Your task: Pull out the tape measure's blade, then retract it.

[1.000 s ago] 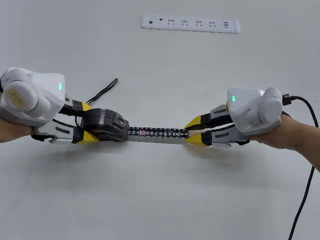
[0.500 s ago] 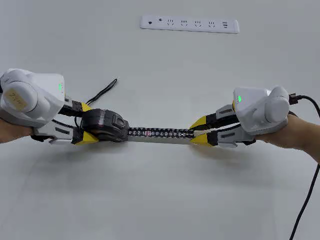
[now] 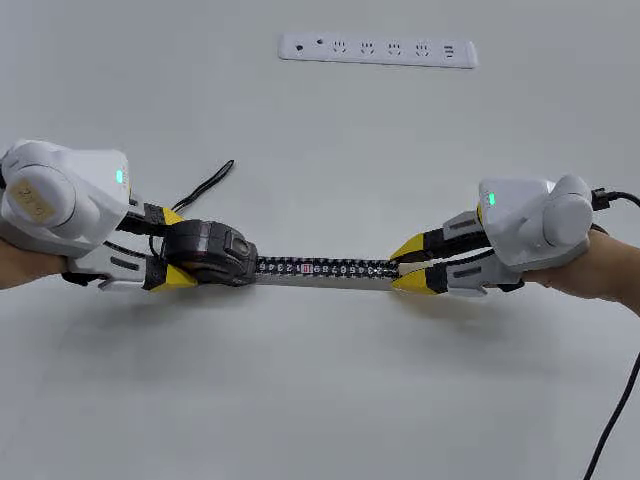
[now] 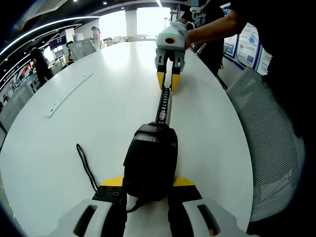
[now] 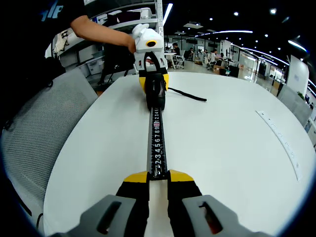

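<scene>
A black tape measure case (image 3: 208,252) (image 4: 150,160) (image 5: 156,90) sits just above the white table, with my left gripper (image 3: 172,246) (image 4: 148,181) shut on it. Its numbered blade (image 3: 325,269) (image 4: 164,104) (image 5: 157,143) runs out to the right in a straight line. My right gripper (image 3: 411,266) (image 5: 158,177) is shut on the blade's end, which is hidden between the yellow tips. A black wrist strap (image 3: 205,183) (image 4: 85,167) (image 5: 188,95) trails from the case across the table.
A white power strip (image 3: 377,49) (image 4: 68,95) (image 5: 282,140) lies at the far side of the white table (image 3: 320,380). A black cable (image 3: 612,420) hangs off my right gripper near the right edge. Mesh chairs (image 4: 269,148) (image 5: 37,123) stand beside the table.
My right gripper has moved to the right with the blade's end, so more blade is out of the case. The left gripper and case have held still.
</scene>
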